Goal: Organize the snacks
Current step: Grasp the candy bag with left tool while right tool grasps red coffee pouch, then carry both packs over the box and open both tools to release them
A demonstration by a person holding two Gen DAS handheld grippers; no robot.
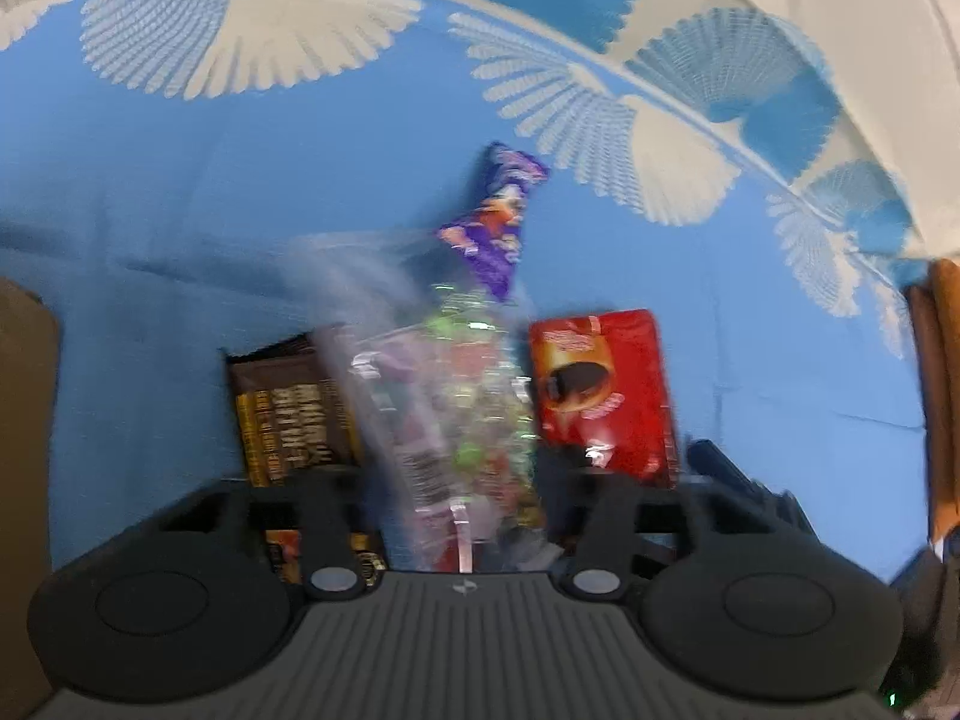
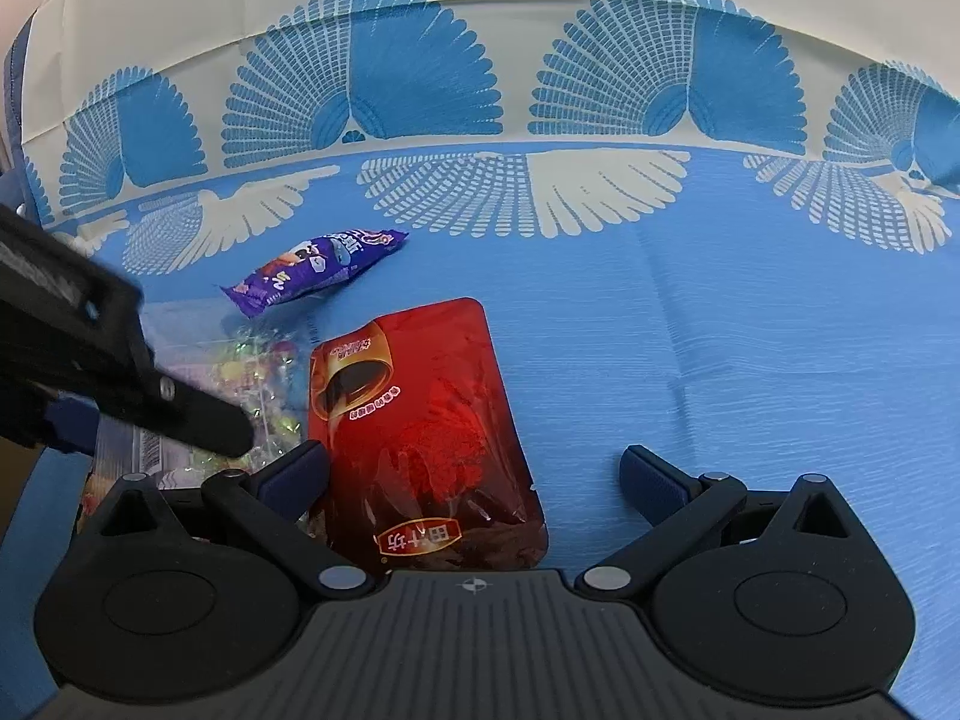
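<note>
Left gripper [image 1: 462, 480] clamped on clear candy bag [image 1: 456, 408], blurred, mid-tablecloth [image 2: 690, 348]. Right gripper [image 2: 474, 468] spread over red pouch [image 2: 420, 420]. Risk: slick bag slipping, grippers colliding.

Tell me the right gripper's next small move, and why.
Probably ease the right gripper forward and close on the red pouch: its jaws stand open, the pouch lies flat between them, and the left gripper is busy at the clear candy bag.
</note>
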